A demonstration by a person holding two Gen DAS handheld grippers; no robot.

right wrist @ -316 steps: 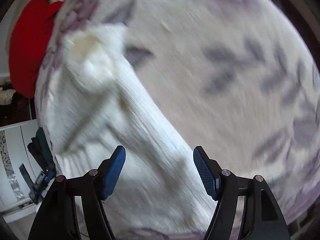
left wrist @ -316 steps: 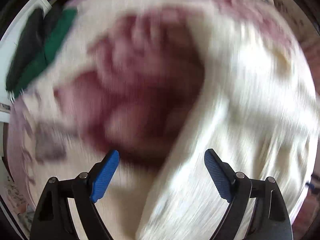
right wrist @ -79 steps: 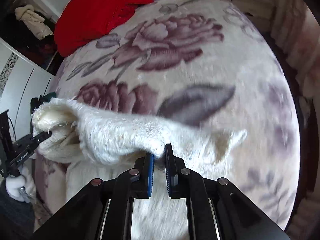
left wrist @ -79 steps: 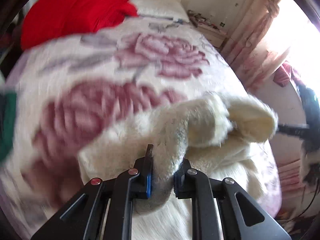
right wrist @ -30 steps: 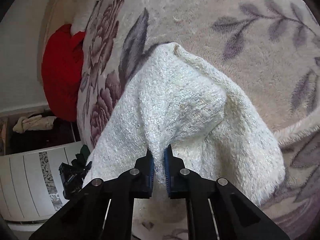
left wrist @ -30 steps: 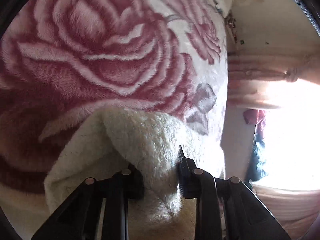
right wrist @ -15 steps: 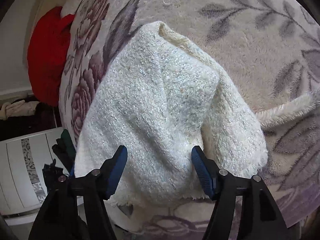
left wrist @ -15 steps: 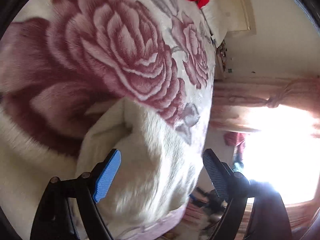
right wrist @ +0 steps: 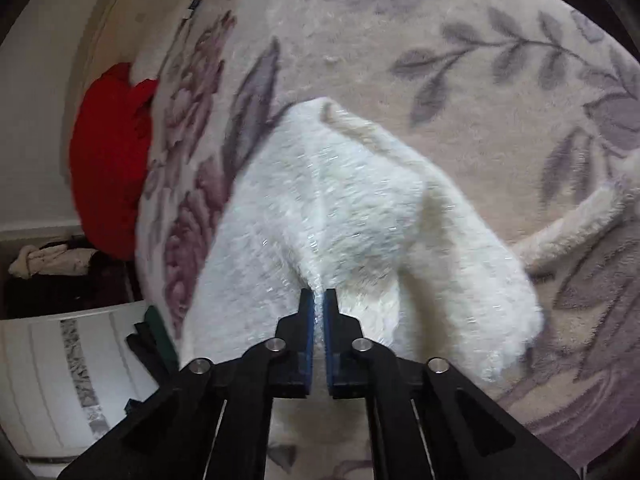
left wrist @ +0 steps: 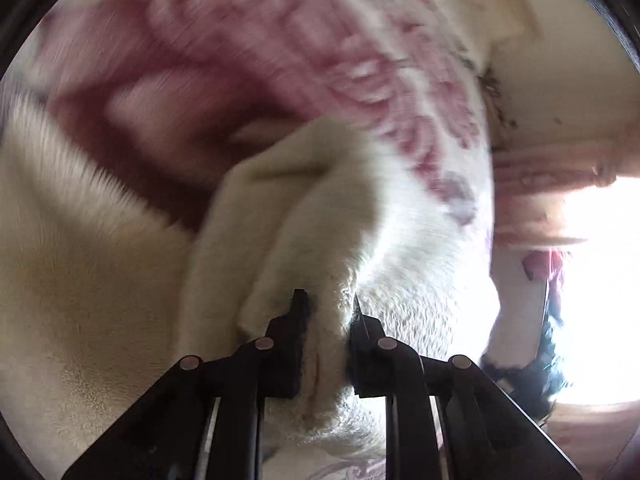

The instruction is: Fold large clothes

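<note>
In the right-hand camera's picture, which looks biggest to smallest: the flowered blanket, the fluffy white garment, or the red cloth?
1. Flowered blanket, fills most of the view.
2. Fluffy white garment, though closeness to the camera enlarges it.
3. Red cloth, farther off, so its true size is unsure.

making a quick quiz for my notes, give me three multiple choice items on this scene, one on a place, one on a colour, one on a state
1. Where does the fluffy cream knitted garment lie?
A. on the rose-patterned plush blanket
B. on a wooden floor
C. in a basket

2. What colour is the bundled cloth at the blanket's far end?
A. blue
B. red
C. yellow

3. How is the right gripper?
A. wide open above the garment
B. out of view
C. closed, its fingers pinching a fold of the garment

Answers: 1 A, the rose print surrounds the garment; 2 B, it shows bright red; 3 C, the fabric rises into the narrow gap.
</note>
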